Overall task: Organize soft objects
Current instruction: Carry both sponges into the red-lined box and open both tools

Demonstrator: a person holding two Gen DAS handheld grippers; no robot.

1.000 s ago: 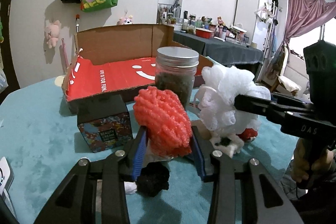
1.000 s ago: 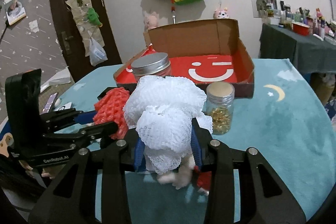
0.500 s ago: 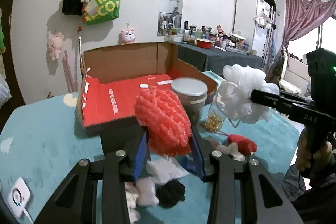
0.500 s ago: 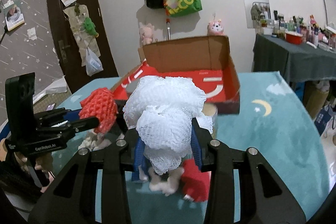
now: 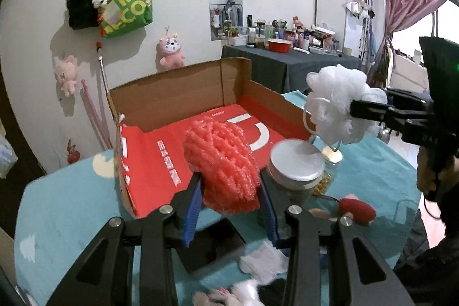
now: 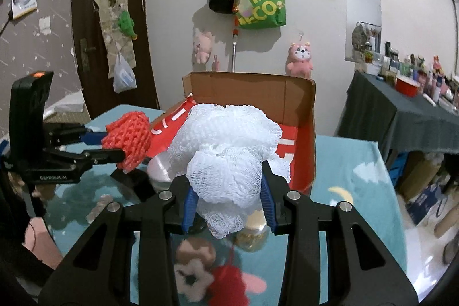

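Note:
My left gripper (image 5: 229,191) is shut on a red mesh bath sponge (image 5: 222,162), held in the air above the table in front of the open cardboard box (image 5: 183,93) with a red inside. It also shows in the right wrist view (image 6: 129,142). My right gripper (image 6: 228,191) is shut on a white mesh bath sponge (image 6: 229,151), also raised near the box's front right corner (image 6: 304,162); the white sponge shows in the left wrist view (image 5: 335,108). Small soft items, a red one (image 5: 357,210) and white ones (image 5: 264,261), lie on the table below.
Two glass jars stand by the box front: one with a silver lid (image 5: 295,162), one with gold contents (image 6: 252,234). A dark small box (image 5: 209,245) sits under my left gripper. The table has a teal cloth (image 5: 66,214). A dark side table (image 6: 401,116) stands at right.
Both grippers have risen with their sponges and moved toward the box; the jars and the small dark box now sit lower in view, and the box's inside shows more.

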